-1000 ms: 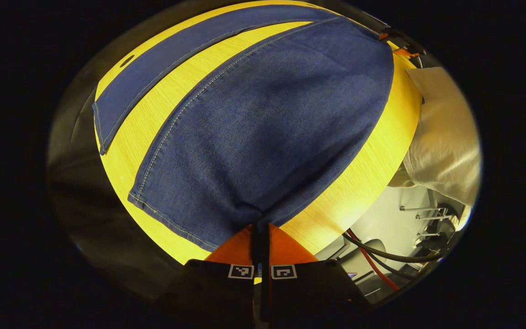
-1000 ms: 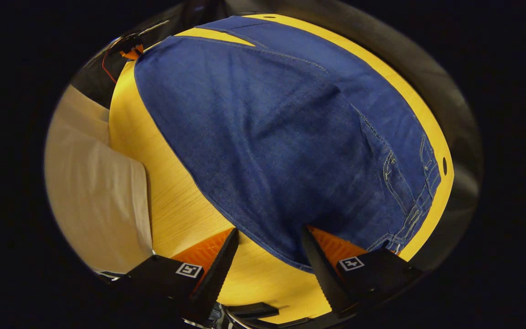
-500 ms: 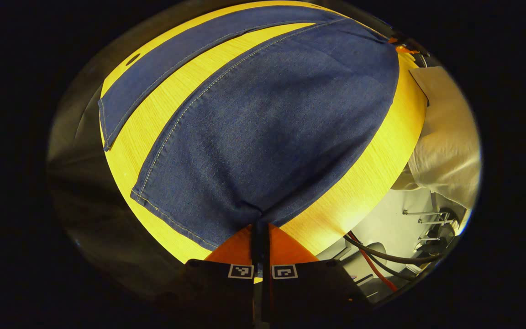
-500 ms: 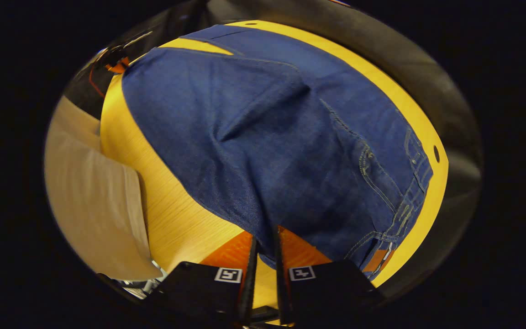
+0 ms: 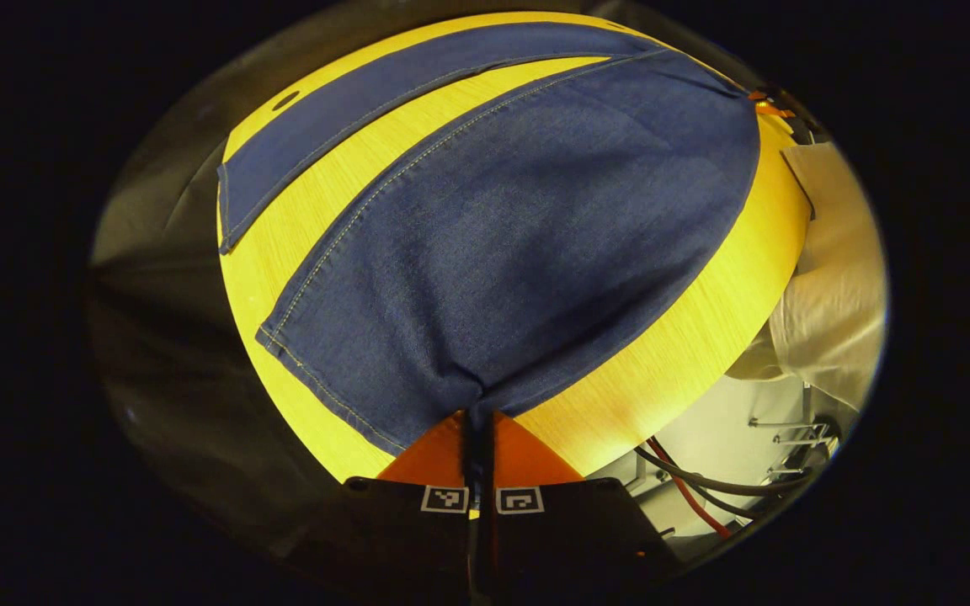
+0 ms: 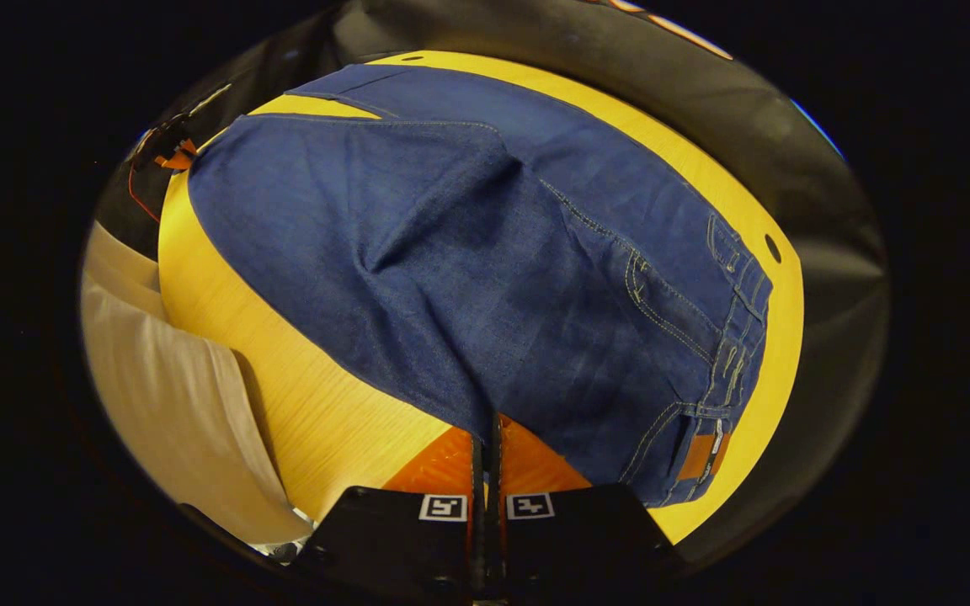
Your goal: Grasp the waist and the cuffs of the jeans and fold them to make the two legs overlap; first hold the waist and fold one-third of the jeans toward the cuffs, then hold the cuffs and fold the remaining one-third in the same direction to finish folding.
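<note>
A: Denim's heavy and floppy. Your dark blue jeans (image 5: 493, 244) lie spread on the yellow wooden table (image 5: 670, 370), waistband at 3 o'clock.

B: Left gripper (image 5: 478, 418) pinches the cuff hem, right gripper (image 6: 485, 429) pinches the waist edge. You'll want seams; they're stiffer.

The jeans (image 5: 519, 236) lie spread on the table (image 5: 679, 353), running away from the left gripper (image 5: 478, 421), whose closed fingers meet the near leg's hem edge. The other leg (image 5: 384, 93) lies beyond, to that gripper's left, with bare tabletop between the two. The right gripper (image 6: 485, 438) pinches the jeans' near edge; the waistband (image 6: 729, 353) sits to its right, the legs stretch ahead and leftward.
</note>
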A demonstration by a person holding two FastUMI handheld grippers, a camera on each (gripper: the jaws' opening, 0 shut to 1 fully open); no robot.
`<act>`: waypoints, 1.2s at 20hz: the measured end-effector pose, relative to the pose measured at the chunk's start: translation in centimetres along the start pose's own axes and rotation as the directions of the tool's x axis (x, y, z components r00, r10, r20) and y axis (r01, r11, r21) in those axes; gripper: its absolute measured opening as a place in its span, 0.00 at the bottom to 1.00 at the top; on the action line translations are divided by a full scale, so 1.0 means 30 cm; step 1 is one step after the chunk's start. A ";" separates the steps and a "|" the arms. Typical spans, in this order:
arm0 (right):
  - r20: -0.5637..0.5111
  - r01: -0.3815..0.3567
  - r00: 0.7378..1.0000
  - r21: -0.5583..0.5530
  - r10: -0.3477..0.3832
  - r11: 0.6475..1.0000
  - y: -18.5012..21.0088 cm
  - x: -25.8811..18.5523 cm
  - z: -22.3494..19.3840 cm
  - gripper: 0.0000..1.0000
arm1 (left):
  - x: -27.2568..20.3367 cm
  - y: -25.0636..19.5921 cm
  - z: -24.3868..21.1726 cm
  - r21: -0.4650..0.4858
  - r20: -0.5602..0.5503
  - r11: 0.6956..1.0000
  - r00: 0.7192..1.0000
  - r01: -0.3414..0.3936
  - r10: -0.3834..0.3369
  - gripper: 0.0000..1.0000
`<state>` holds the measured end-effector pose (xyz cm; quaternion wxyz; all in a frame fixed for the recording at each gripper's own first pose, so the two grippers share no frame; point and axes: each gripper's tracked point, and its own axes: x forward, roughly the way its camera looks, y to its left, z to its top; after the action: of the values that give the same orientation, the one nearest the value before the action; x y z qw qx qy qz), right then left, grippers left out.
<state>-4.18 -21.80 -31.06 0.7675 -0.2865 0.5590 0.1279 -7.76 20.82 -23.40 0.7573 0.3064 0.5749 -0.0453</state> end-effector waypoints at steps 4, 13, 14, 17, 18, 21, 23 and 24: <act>-0.023 0.035 0.999 0.040 -0.035 0.999 -0.006 -0.035 0.016 0.03 | -0.046 0.009 0.015 -0.010 0.031 1.000 0.999 0.009 -0.009 0.00; 0.151 0.111 0.977 0.237 -0.149 0.965 -0.200 -0.219 0.337 0.02 | -0.273 0.305 0.405 -0.488 0.281 0.852 0.890 -0.190 0.360 0.00; 0.169 0.112 0.973 0.260 -0.160 0.959 -0.232 -0.235 0.375 0.01 | -0.267 0.330 0.438 -0.526 0.278 0.827 0.878 -0.200 0.389 0.00; 0.212 0.134 0.956 0.300 -0.203 0.944 -0.343 -0.260 0.508 0.03 | -0.302 0.414 0.526 -0.622 0.290 0.757 0.839 -0.200 0.460 0.00; 0.227 0.140 0.950 0.313 -0.217 0.939 -0.378 -0.261 0.554 0.00 | -0.313 0.459 0.577 -0.639 0.290 0.739 0.825 -0.210 0.485 0.00; 0.262 0.153 0.932 0.343 -0.251 0.927 -0.502 -0.220 0.702 0.02 | -0.280 0.511 0.678 -0.670 0.259 0.700 0.806 -0.247 0.533 0.00; 0.274 0.175 0.922 0.341 -0.275 0.924 -0.574 -0.148 0.785 0.00 | -0.222 0.555 0.769 -0.697 0.232 0.670 0.803 -0.256 0.548 0.00; 0.264 0.179 0.923 0.350 -0.280 0.920 -0.602 -0.090 0.813 0.02 | -0.197 0.582 0.812 -0.718 0.231 0.650 0.797 -0.247 0.557 0.00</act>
<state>23.34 -21.74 -18.04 0.8912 -0.1995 0.4072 -0.0129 18.13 20.69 -7.21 0.9123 0.1258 0.2845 0.2665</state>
